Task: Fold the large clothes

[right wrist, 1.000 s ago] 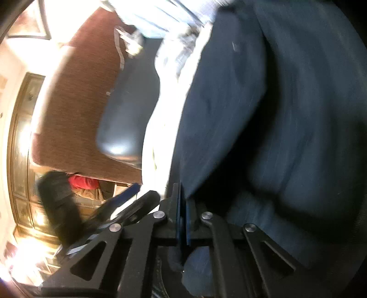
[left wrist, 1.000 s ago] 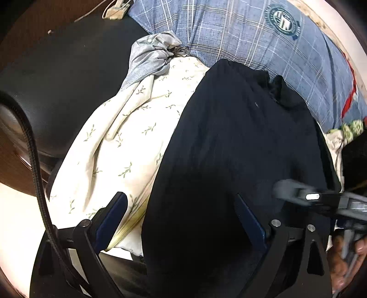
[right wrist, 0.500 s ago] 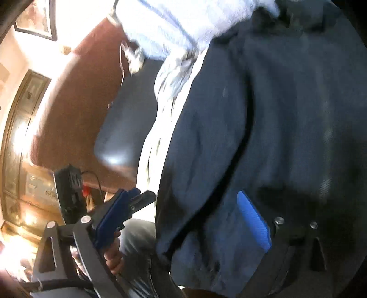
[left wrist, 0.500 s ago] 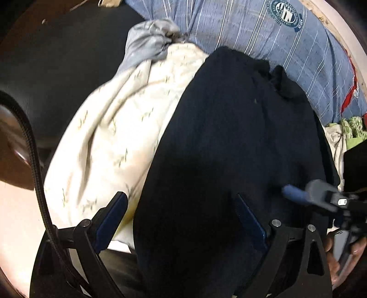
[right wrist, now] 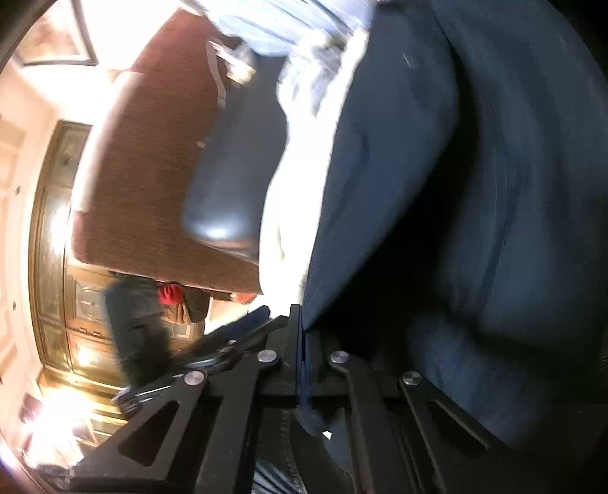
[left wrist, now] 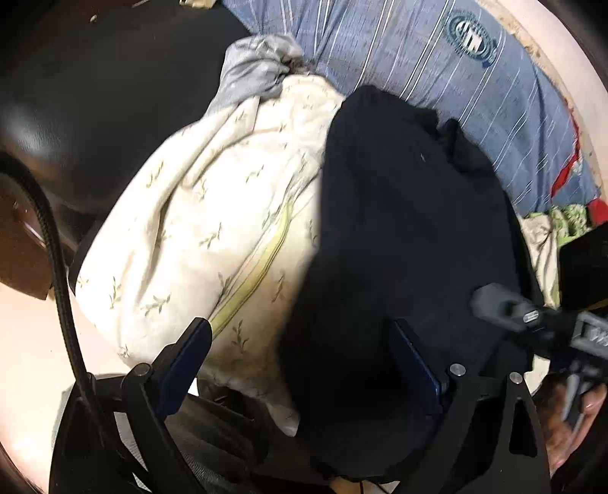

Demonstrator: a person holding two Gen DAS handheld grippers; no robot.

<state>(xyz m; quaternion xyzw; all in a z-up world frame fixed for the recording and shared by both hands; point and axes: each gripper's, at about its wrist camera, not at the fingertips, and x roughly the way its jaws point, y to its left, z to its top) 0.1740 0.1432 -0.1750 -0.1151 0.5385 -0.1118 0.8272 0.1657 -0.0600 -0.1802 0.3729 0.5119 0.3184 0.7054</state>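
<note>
Navy garment's (right wrist: 475,197) edge, blurred, between right gripper's (right wrist: 303,334) jaws

Nothing can be read with certainty. A round dark-green and white crest-like emblem (left wrist: 471,28) is printed on the blue striped cotton bedcover (left wrist: 437,68), with ring lettering too small and blurred to make out. The right wrist view is motion-blurred and shows no text.

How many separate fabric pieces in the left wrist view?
4, maybe more hidden: dark garment centre, floral cream bedding left of it, grey cloth above that, blue striped fabric behind.
</note>
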